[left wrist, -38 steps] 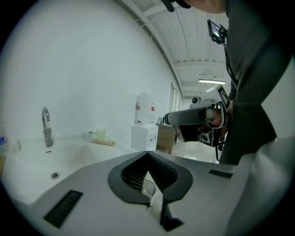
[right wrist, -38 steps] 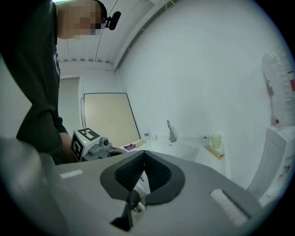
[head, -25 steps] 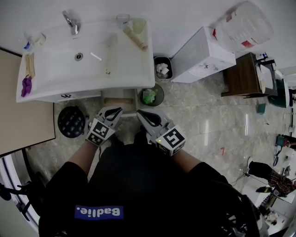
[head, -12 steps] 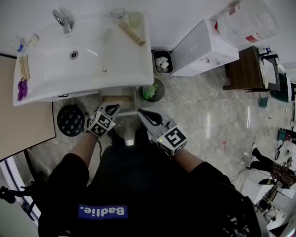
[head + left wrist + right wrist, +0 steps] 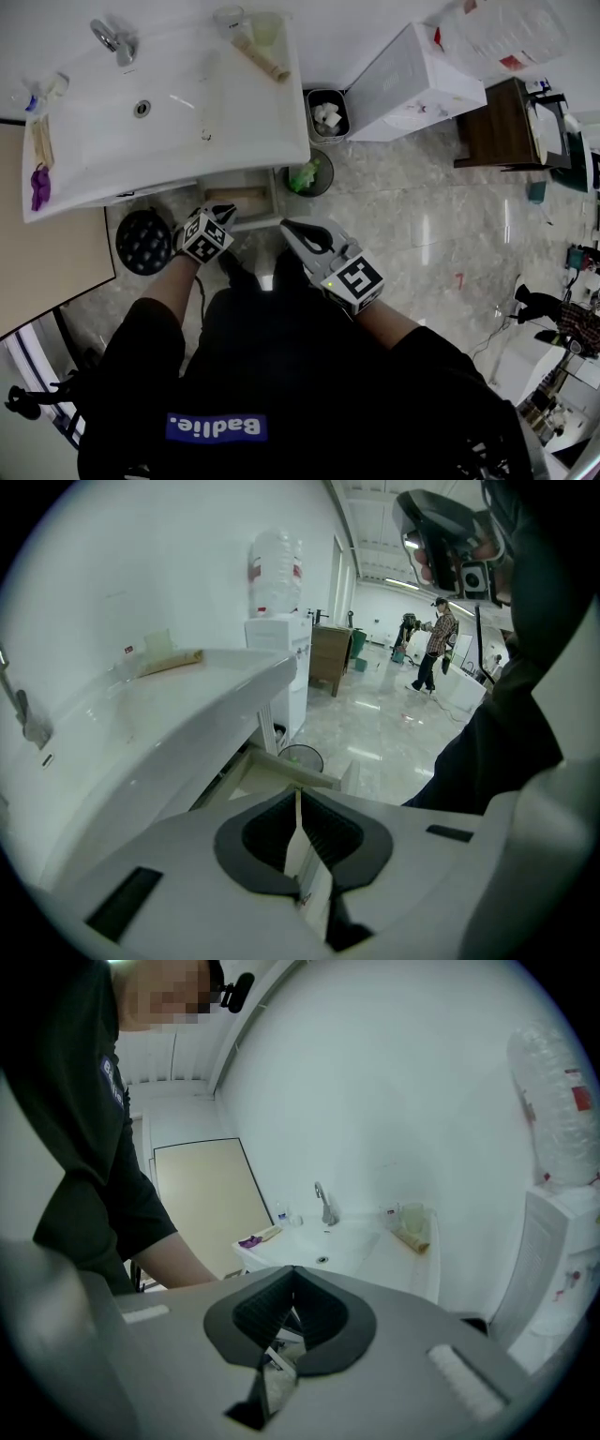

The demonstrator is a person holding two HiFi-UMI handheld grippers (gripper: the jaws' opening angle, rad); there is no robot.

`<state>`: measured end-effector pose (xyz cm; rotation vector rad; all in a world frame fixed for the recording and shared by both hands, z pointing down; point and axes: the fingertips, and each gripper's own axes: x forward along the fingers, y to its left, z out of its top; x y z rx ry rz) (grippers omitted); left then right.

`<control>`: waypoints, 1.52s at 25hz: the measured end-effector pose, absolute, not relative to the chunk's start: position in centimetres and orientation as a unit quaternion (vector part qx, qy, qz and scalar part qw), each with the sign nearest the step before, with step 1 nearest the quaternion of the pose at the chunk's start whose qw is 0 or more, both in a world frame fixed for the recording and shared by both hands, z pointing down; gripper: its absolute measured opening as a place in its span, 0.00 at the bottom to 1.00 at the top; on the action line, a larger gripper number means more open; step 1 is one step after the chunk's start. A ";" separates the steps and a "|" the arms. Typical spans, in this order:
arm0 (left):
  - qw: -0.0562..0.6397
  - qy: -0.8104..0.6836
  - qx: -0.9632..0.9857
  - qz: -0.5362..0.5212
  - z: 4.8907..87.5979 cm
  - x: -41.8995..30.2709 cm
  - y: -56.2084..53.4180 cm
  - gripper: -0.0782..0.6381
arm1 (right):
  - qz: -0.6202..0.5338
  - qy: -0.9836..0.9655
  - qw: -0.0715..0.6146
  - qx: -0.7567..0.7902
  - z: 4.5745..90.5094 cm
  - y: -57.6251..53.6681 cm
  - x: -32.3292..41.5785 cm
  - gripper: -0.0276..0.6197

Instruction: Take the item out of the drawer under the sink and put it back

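Left gripper point(image 5: 223, 213) and right gripper point(image 5: 289, 228) clenched, seemingly empty, beside the open drawer point(image 5: 253, 223); closed jaws could nudge it shut.

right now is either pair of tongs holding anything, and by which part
Nothing is held. The left tongs are shut empty by the open pale drawer under the white sink; the right tongs are shut empty too.

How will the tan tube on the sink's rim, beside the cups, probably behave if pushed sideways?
The tan tube lies on its side and looks round, so it would probably roll rather than slide. The sink rim there is narrow and smooth, so it might fall off the edge. It looks small, likely light.
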<state>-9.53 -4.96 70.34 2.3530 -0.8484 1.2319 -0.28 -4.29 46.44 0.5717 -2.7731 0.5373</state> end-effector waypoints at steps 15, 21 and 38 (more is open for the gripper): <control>0.153 -0.240 0.799 0.529 77.8 -10.5 -5.9 0.23 | 0.187 -0.947 0.138 0.221 48.6 -4.4 1.5 0.04; 0.142 -0.222 0.796 0.545 79.7 -10.2 -6.5 0.24 | 0.194 -0.944 0.141 0.227 49.6 -4.6 2.4 0.04; 0.115 -0.176 0.783 0.586 86.9 -10.0 -8.2 0.26 | 0.202 -0.945 0.152 0.206 51.6 -5.1 1.2 0.04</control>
